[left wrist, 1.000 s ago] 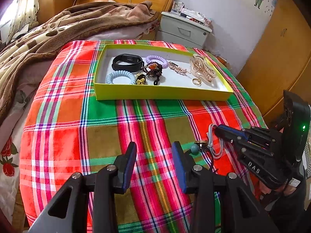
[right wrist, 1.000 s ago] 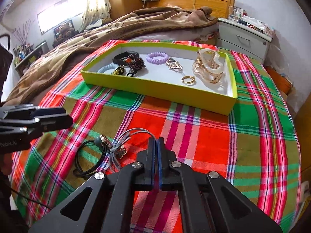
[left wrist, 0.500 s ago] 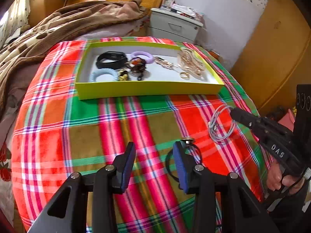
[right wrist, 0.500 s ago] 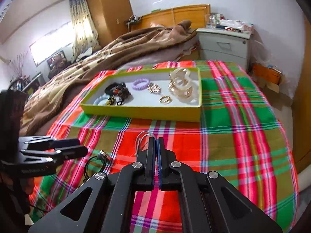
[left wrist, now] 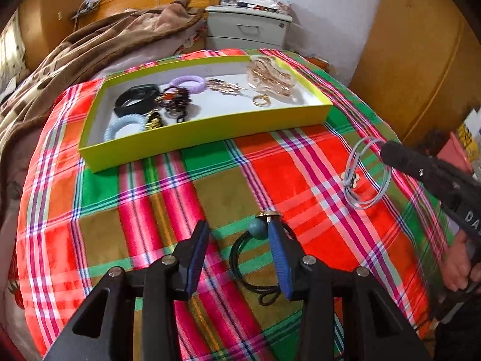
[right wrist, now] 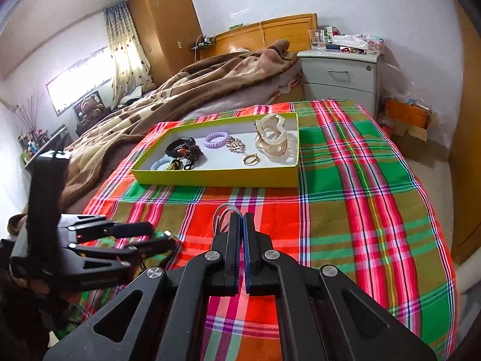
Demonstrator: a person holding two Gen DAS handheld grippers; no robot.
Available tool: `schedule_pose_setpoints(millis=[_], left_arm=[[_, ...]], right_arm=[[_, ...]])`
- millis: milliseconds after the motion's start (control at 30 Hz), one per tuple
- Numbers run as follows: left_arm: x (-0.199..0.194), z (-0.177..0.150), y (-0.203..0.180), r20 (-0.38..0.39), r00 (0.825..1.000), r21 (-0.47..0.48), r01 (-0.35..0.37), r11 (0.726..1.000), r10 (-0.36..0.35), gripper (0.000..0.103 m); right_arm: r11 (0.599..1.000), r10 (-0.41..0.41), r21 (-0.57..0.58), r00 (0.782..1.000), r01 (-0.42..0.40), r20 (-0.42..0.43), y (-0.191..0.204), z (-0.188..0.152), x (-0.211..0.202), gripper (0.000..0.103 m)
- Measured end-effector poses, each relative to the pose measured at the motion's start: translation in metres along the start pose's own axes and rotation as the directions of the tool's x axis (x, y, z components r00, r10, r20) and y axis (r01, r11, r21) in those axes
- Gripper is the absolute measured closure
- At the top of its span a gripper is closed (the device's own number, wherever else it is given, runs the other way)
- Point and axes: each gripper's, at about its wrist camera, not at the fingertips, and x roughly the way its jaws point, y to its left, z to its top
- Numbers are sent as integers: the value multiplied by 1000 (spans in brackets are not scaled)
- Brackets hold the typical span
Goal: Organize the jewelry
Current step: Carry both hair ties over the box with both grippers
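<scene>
The right tongs, clamped on the grey cord loop, seemingly lifted, must carry it to the yellow tray, while the left tongs gape over the black hair tie.

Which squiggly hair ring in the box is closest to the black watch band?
The purple hair ring, lying right beside the black band at the yellow box's back. The light blue one sits nearer the front wall.

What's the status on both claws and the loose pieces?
Left claw open over black cord necklace. Right claw shut on grey cord loop, lifted. Yellow tray ahead, path unobstructed.
</scene>
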Motion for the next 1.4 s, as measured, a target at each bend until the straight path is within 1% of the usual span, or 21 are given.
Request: schedule_pose_setpoints(millis=[33,133,233,433,500,567,600,633,667,1067,1400], left_arm=[[3,0,-2,-8,1000,7,11,1000,-11,60],[5,2,-8,-8,1000,34,-16,999,16,60],[8,5,-12,-7,1000,52,-21,998,22,60],[11,10,-15,-2,1000,44,-15,999,15,60],[11,10,-15,3,1000,44,-10,999,9,65],[12,11,-15,7,1000,40,-10,999,10,77],[12,11,-14,7,1000,35,-9,999,8,80],[12,12,-14,6,1000,34,-8,999,7,86],[12,11,-14,5,1000,36,-4,999,3,88],[9,10,-9,13,1000,8,5,1000,-5,89],[-5,11,0,52,999,-32,6,999,-5,89]], right_arm=[[1000,0,1,1000,0,1,-1,0,0,101],[1000,4,3,1000,-4,2,-1,0,-1,101],[1000,5,4,1000,-5,2,-1,0,-1,101],[1000,11,10,1000,-11,-1,-1,-1,-1,101],[1000,12,10,1000,-12,-3,-1,-2,0,101],[1000,12,12,1000,-12,-4,-2,-2,0,102],[1000,13,13,1000,-13,-5,-2,-2,0,102],[1000,13,13,1000,-13,-6,-3,-3,0,102],[1000,12,13,1000,-12,-7,-2,-3,1,102],[1000,12,10,1000,-12,-7,0,-2,2,101],[1000,12,0,1000,-12,6,4,3,0,102]])
